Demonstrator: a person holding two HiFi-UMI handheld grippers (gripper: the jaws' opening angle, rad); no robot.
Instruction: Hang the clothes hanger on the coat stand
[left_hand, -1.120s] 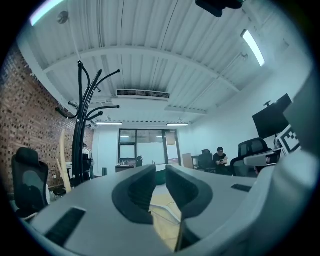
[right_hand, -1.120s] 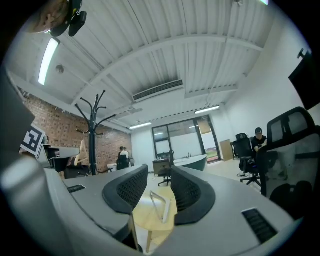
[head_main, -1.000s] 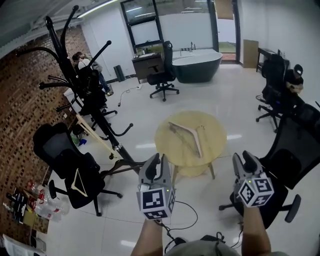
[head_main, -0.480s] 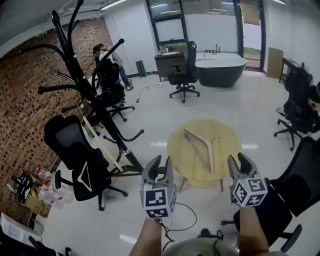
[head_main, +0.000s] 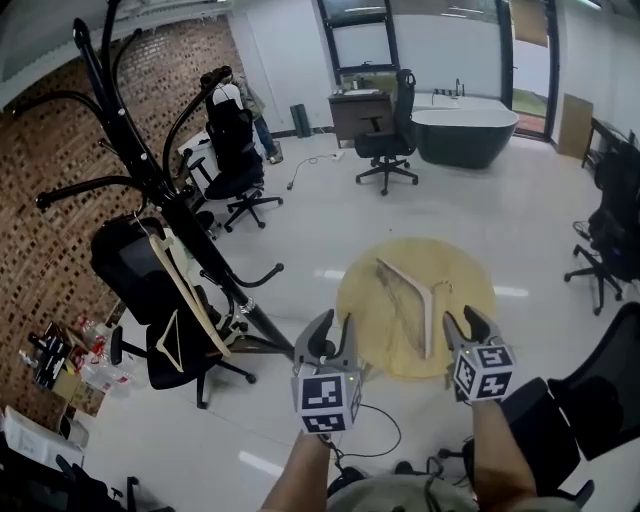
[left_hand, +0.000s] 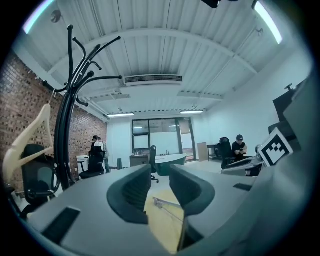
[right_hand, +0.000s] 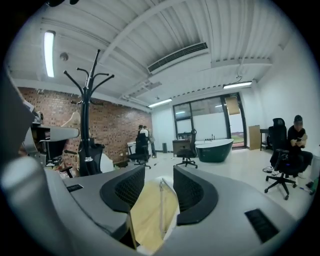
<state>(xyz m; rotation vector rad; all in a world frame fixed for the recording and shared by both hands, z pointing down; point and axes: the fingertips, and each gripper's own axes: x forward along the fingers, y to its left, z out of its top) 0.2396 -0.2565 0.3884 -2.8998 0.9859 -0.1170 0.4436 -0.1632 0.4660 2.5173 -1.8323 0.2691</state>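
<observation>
Where the wooden hanger (head_main: 408, 298) lies flat on the round table (head_main: 462, 268), it is judged light, stiff and smooth; one arm near the hook is favoured for gripping. Left gripper (head_main: 335, 325) and right gripper (head_main: 462, 322) are held spread, empty, near it; coat stand (head_main: 150, 182) is noted well apart.

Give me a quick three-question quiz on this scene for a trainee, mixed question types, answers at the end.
1. True or false: the left tool is gripping the hanger.
2. In the head view, where is the coat stand relative to the table? A: to its left. B: to its right. C: on top of it.
3. Short answer: what lies on the table?

Key
1. False: its jaws stand apart with nothing between them.
2. A
3. One wooden hanger, lying flat.
</observation>
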